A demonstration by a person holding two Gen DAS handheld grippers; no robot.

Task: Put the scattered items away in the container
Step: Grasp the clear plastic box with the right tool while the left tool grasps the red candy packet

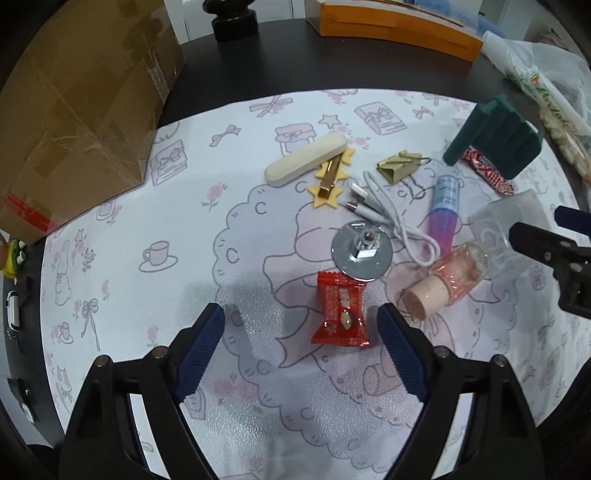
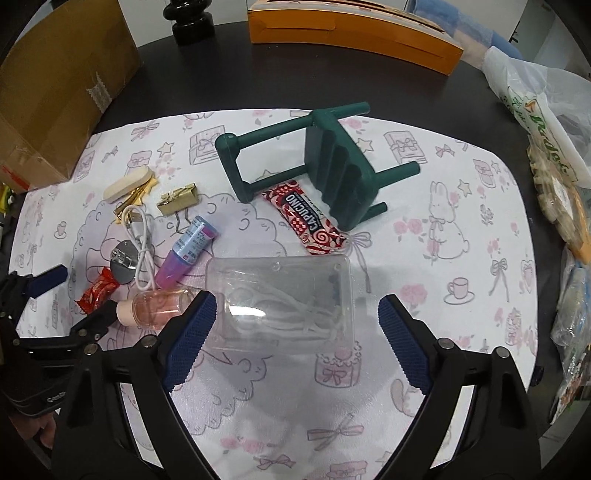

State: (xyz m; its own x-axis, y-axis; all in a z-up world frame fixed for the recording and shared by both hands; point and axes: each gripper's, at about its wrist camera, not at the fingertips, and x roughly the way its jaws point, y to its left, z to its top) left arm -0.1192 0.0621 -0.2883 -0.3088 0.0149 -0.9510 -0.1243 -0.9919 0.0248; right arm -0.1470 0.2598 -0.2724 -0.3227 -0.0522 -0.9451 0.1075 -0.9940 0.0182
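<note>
Hovering low over the mat, L gripper w/ jaws spread wide, nothing held; red candy lies flat on mat between its fingers, nearer the right one, touching neither; R gripper also spread, empty; clear box sits on mat between its fingers, left fingertip overlapping box's near-left corner in view, contact unclear; white cord-like stuff visible through box; just left of box, pink bottle on its side, cap twd L gripper; behind candy a metal disc, then white cable & purple tube lying beside each other; farther back gold clip, star hair clip partly under a cream bar; beyond box, red-white wrapper w/ one end under a tipped green stool; far edge of table: cardboard box at left, orange box, black stand, plastic bags at right.
</note>
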